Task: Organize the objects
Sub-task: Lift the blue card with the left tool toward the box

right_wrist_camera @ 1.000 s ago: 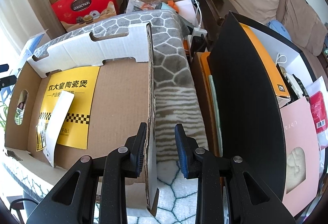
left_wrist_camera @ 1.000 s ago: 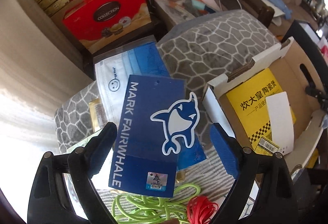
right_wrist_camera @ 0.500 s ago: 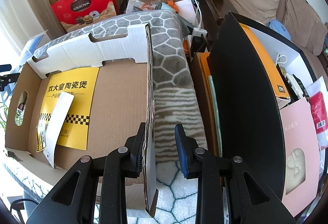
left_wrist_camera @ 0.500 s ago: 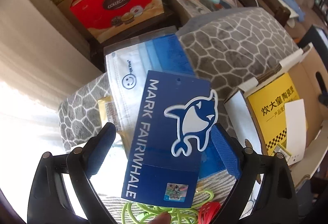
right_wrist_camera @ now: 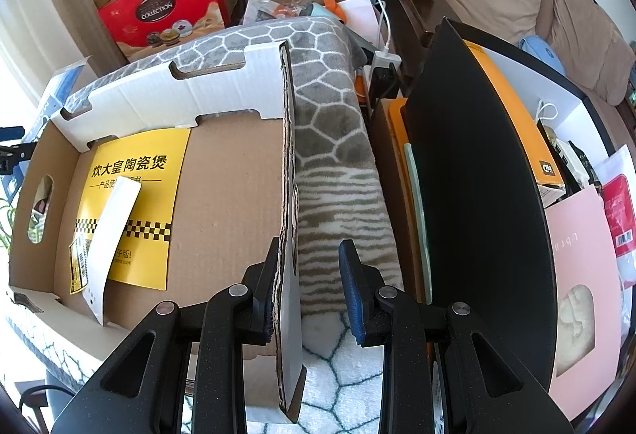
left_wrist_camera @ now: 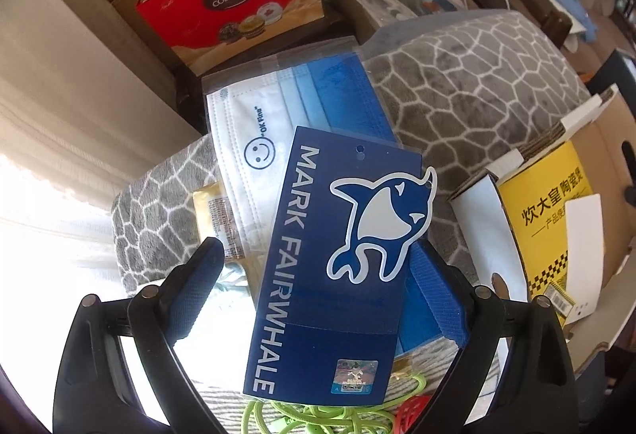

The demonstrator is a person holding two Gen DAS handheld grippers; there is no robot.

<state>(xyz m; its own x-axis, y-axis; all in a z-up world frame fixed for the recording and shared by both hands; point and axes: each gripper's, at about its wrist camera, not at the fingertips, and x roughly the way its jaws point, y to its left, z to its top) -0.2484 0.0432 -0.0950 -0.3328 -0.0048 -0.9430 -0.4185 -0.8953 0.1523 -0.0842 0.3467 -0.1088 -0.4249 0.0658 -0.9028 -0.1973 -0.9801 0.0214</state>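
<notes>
The navy cardboard whale tag lies between the spread left fingers, ungripped; closing is needed next. The open brown cardboard box wall is straddled by the parted right gripper.

A dark blue cardboard tag is showing white lettering and a blue-and-white whale. The clear mask packet is shading from white through pale blue to deep blue. The grey blanket is carrying a white cobblestone pattern. A yellow leaflet with black checks is lying in the brown cardboard box.
</notes>
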